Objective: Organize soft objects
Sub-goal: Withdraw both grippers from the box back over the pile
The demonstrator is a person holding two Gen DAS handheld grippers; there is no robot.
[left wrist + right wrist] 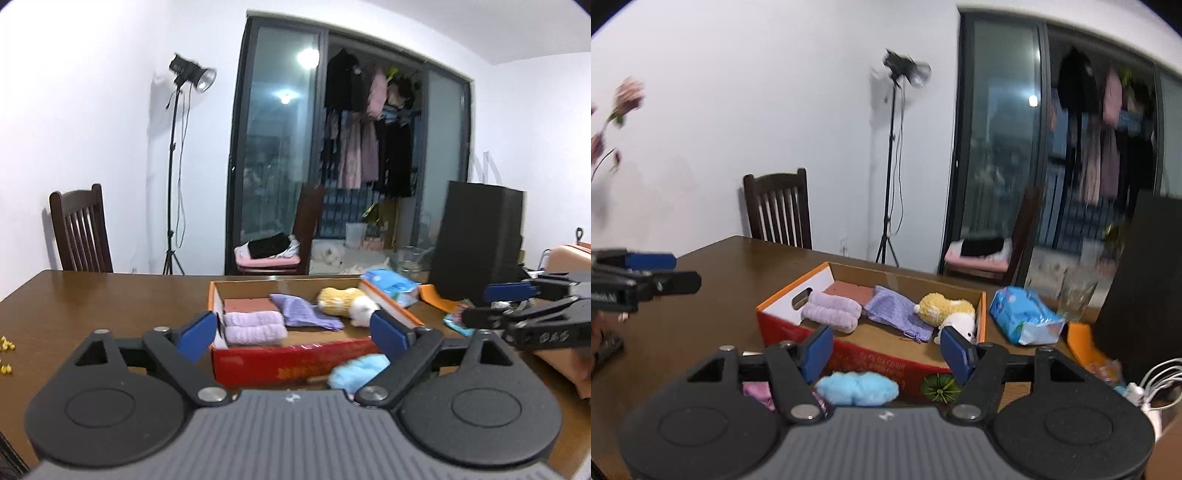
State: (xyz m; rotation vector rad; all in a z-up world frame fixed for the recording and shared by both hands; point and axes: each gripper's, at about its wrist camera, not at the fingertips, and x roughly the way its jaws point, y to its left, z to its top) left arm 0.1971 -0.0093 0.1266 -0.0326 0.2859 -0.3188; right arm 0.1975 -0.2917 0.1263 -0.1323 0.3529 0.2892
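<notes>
Brown wooden table [110, 295], glossy top, set in a white-walled room with a dark-framed glass sliding door [280, 147] behind it.

Item: red-and-orange cardboard box [871, 363], open top, standing near the table's middle. Contents, left to right in the right wrist view:
- rolled lilac towel [833, 310], two rolls lying side by side against the box's left end wall;
- flat reddish-brown pad [851, 290], behind the towel;
- purple drawstring fabric pouch [897, 312], lying flat, mid-box;
- yellow plush toy [942, 304], on its side, touching the white plush toy [962, 325] at the right end.

Item: fluffy light-blue soft object [857, 387], outside the box, on the table just in front of its red front wall. Beside it, to the right, a round green spiky object [940, 386]; to the left, a partly hidden pink-purple soft item [757, 393].

Item: blue plastic pack of tissues [1021, 315], on the table just right of the box. Clear drinking glass [1075, 295] behind it; tall black box [1145, 277] further right; orange flat item [1084, 345] at its foot.

Item: left gripper [293, 332], black with blue pads, jaws spread wide, nothing between them, held above the table before the box front.

Item: right gripper [882, 349], same build, jaws likewise wide apart and empty, facing the box, the light-blue object low between its fingers in view but not touched.

Background: dark wooden slatted chair [81, 229] at the far table edge; studio lamp on a black tripod stand [177, 166]; second chair with a pink cushion [269, 260] by the door.
</notes>
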